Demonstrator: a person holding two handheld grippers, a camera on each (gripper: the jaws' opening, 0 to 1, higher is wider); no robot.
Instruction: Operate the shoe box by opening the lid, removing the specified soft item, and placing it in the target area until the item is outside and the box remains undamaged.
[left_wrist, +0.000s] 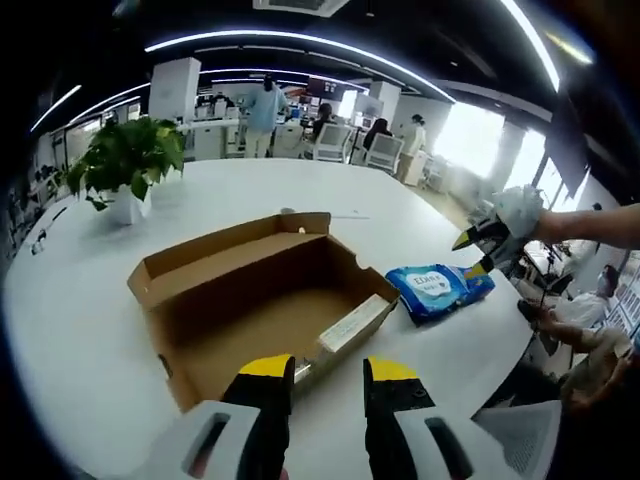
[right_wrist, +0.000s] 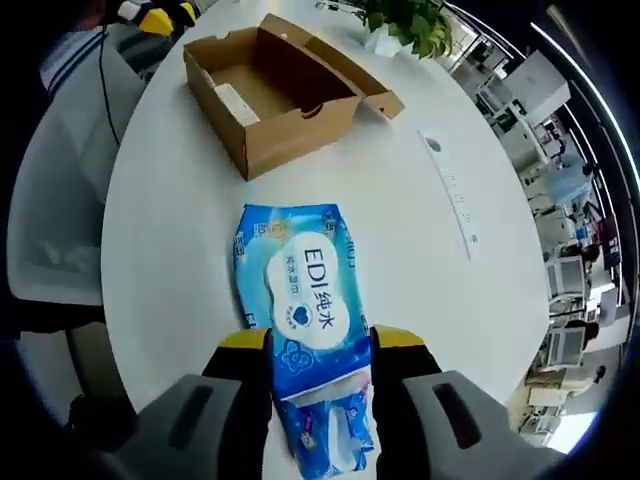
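Note:
The brown cardboard shoe box (left_wrist: 262, 300) lies open on the white table (left_wrist: 90, 330), its lid flap folded back at the far side. Only a white strip (left_wrist: 352, 324) lies along its right inner wall. My left gripper (left_wrist: 330, 375) is open just short of the box's near corner, nothing between its yellow tips. To the right of the box rests a blue wipes pack (left_wrist: 432, 290). My right gripper (left_wrist: 473, 254) comes in from the right at the pack's end. In the right gripper view the wipes pack (right_wrist: 300, 285) lies flat on the table, and my right gripper (right_wrist: 322, 350) is shut on its near end. The box (right_wrist: 275, 95) is beyond.
A potted plant (left_wrist: 128, 165) stands at the table's far left. A white strip (right_wrist: 450, 185) lies on the table right of the pack. A person sits by the table's edge (left_wrist: 585, 335). A chair and a person (right_wrist: 60, 160) are at the left. Office desks stand behind.

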